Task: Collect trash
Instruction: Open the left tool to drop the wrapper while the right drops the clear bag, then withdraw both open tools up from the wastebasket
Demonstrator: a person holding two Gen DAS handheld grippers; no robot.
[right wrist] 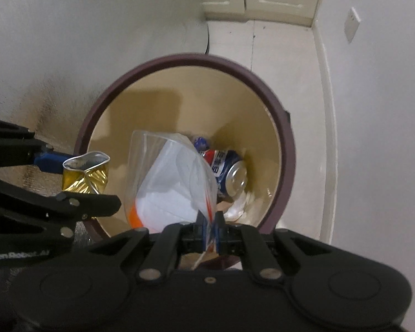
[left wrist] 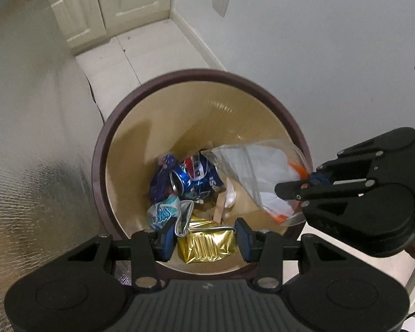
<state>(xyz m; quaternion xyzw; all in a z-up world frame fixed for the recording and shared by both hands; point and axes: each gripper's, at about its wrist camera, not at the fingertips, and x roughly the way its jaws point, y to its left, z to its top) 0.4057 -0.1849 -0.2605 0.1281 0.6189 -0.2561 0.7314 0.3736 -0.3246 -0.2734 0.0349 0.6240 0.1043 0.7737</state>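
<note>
A round bin (left wrist: 96,166) (right wrist: 286,149) with a dark maroon rim and cream inside stands on the floor below both grippers. My left gripper (left wrist: 206,239) (right wrist: 77,182) is shut on a crumpled gold foil packet (left wrist: 207,244) (right wrist: 84,175) over the bin's near rim. My right gripper (right wrist: 210,231) (left wrist: 308,185) is shut on the edge of a clear plastic bag (right wrist: 168,182) (left wrist: 262,171) with white paper and an orange patch inside; the bag hangs into the bin. At the bottom lie a crushed blue Pepsi can (left wrist: 199,177) (right wrist: 229,168) and several wrappers.
A silvery textured surface (left wrist: 27,166) rises left of the bin. A grey wall (left wrist: 318,55) with a white socket plate (left wrist: 220,0) lies to the right. Pale floor tiles (left wrist: 141,52) run back to cream cabinet doors (left wrist: 110,2).
</note>
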